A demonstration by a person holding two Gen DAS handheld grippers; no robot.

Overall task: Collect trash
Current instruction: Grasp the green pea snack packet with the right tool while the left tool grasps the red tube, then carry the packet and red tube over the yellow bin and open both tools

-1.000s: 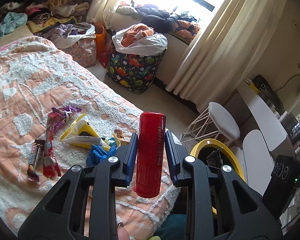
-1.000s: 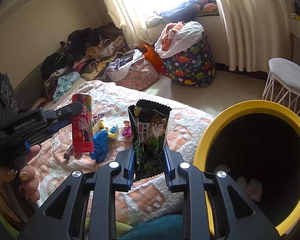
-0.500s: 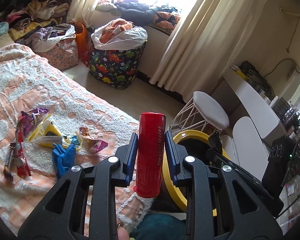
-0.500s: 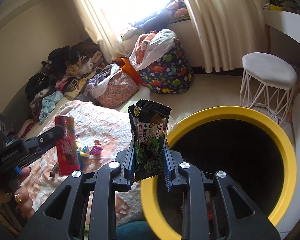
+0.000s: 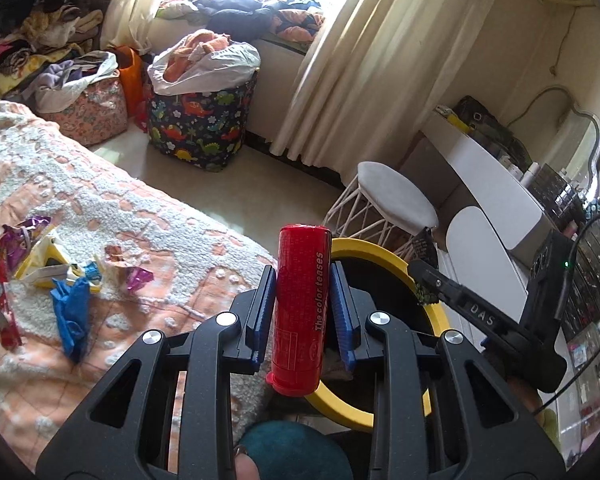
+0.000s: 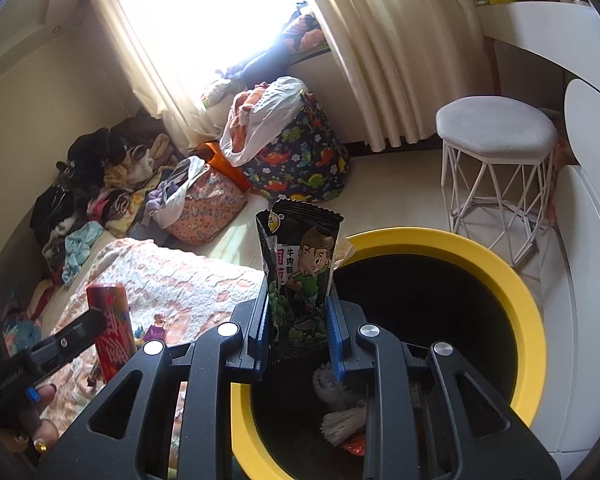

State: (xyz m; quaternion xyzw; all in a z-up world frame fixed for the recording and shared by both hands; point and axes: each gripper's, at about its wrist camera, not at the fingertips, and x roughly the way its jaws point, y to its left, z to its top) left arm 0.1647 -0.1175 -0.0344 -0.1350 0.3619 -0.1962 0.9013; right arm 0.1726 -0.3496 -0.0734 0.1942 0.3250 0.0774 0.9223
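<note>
My left gripper (image 5: pixel 302 308) is shut on a red cylindrical tube (image 5: pixel 300 308), held upright at the near edge of the yellow-rimmed black bin (image 5: pixel 380 250). My right gripper (image 6: pixel 298 320) is shut on a dark snack packet with a cartoon figure (image 6: pixel 300 268), held upright over the rim of the bin (image 6: pixel 512 276). Trash lies at the bottom of the bin. In the right wrist view the left gripper (image 6: pixel 100 320) with the red tube (image 6: pixel 114 330) shows at the left, over the bed. In the left wrist view the right gripper (image 5: pixel 422 276) reaches over the bin from the right.
Several wrappers (image 5: pixel 28 248) and a blue glove (image 5: pixel 70 312) lie on the orange and white bedspread (image 5: pixel 120 208). A white wire stool (image 6: pixel 496 136), a dinosaur-print laundry bag (image 6: pixel 300 160), piles of clothes (image 6: pixel 100 188) and a white desk (image 5: pixel 492 184) stand around the bin.
Both grippers have swung right from over the bed toward the bin. The bin now fills the lower right wrist view and its rim sits behind the red tube. Both grips are unchanged.
</note>
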